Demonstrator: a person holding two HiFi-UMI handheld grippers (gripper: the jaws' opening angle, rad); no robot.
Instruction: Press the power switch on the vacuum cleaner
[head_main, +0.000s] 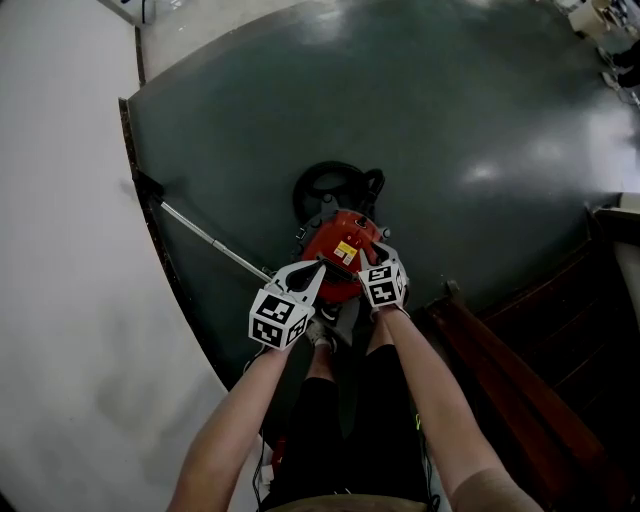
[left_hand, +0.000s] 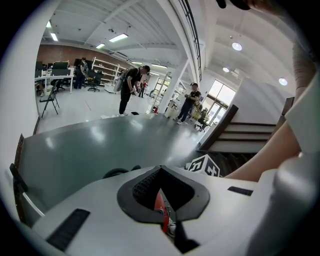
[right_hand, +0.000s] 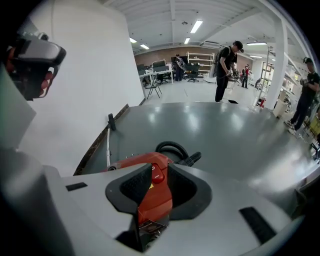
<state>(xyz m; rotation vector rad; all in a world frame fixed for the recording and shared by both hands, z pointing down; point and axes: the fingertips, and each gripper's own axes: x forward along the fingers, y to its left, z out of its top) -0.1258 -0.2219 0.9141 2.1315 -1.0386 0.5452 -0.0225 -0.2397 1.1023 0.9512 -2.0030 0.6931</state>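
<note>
On dark floor, vacuum cleaner half hidden; left gripper fingers closed, right gripper fingers parted.

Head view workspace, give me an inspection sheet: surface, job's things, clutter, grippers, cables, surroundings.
Surface: glossy dark floor, bordered by a white wall on the left.
Job's things: red vacuum cleaner on the floor; its red power switch faces up; black hose coiled behind it; metal wand runs towards the wall.
Clutter: nothing seen.
Grippers: left gripper jaws together, nothing between them, over the vacuum; right gripper jaws apart, the switch showing between them, contact cannot be told.
Cables: a thin cable by the person's legs; mains cord not made out.
Surroundings: dark stairs on the right; people standing farther off in the hall.
</note>
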